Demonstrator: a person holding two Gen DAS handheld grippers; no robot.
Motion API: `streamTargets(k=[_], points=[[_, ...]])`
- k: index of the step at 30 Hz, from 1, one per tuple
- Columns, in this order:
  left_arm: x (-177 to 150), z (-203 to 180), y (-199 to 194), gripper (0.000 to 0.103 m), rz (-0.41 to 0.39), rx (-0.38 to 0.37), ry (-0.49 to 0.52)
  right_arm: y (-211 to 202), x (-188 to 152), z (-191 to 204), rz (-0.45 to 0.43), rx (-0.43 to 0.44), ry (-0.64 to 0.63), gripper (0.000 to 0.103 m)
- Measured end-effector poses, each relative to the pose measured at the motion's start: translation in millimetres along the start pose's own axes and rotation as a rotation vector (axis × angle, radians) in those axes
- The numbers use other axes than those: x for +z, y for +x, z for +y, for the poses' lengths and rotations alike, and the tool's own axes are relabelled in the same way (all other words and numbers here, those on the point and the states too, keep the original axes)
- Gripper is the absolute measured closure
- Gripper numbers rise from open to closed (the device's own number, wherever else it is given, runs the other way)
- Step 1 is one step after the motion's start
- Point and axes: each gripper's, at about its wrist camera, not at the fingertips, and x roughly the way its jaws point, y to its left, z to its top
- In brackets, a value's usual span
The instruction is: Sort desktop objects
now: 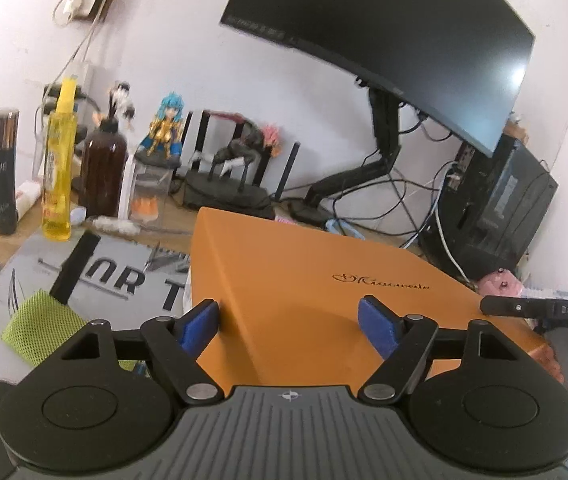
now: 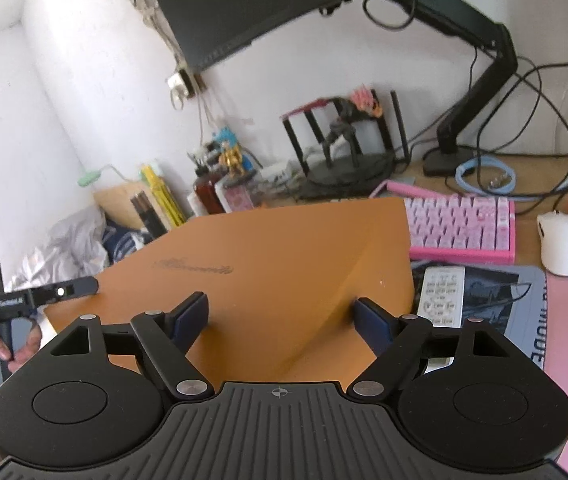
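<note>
Orange and matt, a big flat box (image 1: 324, 300) with a faint cursive gold script on its lid, too small to read, fills the middle of both views. It sits over the grey desk mat (image 1: 124, 268), whose large letters read "OR T" before the box hides the rest.

Both grippers have their blue-padded jaws spread wide, and neither has hold of anything. The left gripper (image 1: 289, 322) hangs over the near left part of the lid, its pads (image 1: 200, 326) just above or against the surface; I cannot tell which. The right gripper (image 2: 283, 316) stands likewise over the near right part of the box (image 2: 268, 264). Each gripper's ribbed grey body and black linkage show near the lens. In the left view the other tool's black arm at the right edge bears "DAS".

Far left in the left view stand a clear yellow bottle (image 1: 59, 168), a brown plastic bottle (image 1: 103, 168) and a blue-haired figurine (image 1: 163, 128). A green mesh cloth (image 1: 42, 326) lies on the mat, near left. To the right of the box in the right view are a pink keyboard (image 2: 462, 226), a white remote (image 2: 442, 294) and a white mouse (image 2: 562, 242). A black curved monitor (image 1: 384, 36) hangs above on a jointed arm.
</note>
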Motion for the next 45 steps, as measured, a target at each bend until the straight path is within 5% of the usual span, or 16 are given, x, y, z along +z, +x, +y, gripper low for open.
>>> streamTargets(k=[9,33,38,45], points=[[-6,-16,-11,0.021,-0.018,0.023,0.064,-5,-6,11,-0.007,-0.036,-0.052,0.021],[-23,6,6,0.024,0.044,0.043,-0.008,10,-20,14,0.044,-0.085,-0.087,0.022],[-15,3,7,0.034,0.027,0.078,0.032,9,-13,16,-0.005,-0.113,-0.114,0.022],[-5,-26,3,0.034,-0.037,0.134,0.183,6,-8,30,-0.068,-0.168,-0.212,0.02]])
